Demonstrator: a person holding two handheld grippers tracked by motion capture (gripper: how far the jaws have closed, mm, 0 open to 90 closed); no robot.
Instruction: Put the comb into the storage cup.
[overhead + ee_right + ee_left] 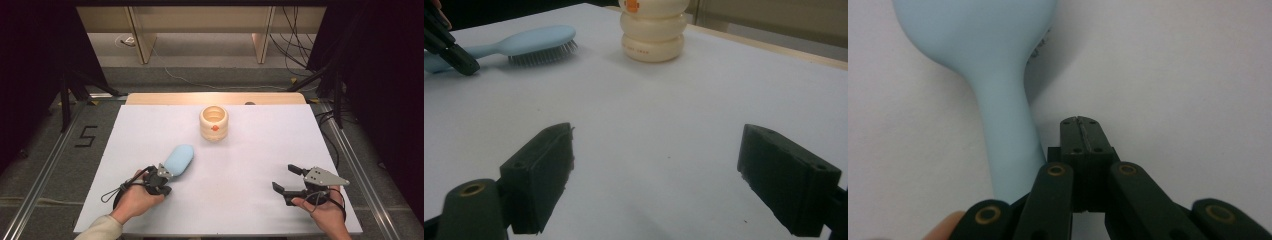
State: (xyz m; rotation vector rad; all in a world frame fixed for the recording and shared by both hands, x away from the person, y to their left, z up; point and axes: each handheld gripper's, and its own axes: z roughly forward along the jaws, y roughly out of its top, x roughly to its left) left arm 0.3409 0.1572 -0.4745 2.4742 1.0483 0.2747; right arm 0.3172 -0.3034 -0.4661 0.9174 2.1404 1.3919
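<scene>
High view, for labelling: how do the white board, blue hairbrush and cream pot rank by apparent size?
1. White board, by far the largest.
2. Blue hairbrush and cream pot look about alike; the brush lies nearer the camera, so I won't rank them.

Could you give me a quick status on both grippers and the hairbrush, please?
Left gripper shut, empty, beside the brush handle. Right gripper open, empty. Blue hairbrush flat on table, bristles down. Nothing in the way.

Pale blue hairbrush (179, 159) (grey bristles), cream holder (214, 123) with orange mark, white table (250, 165).
</scene>
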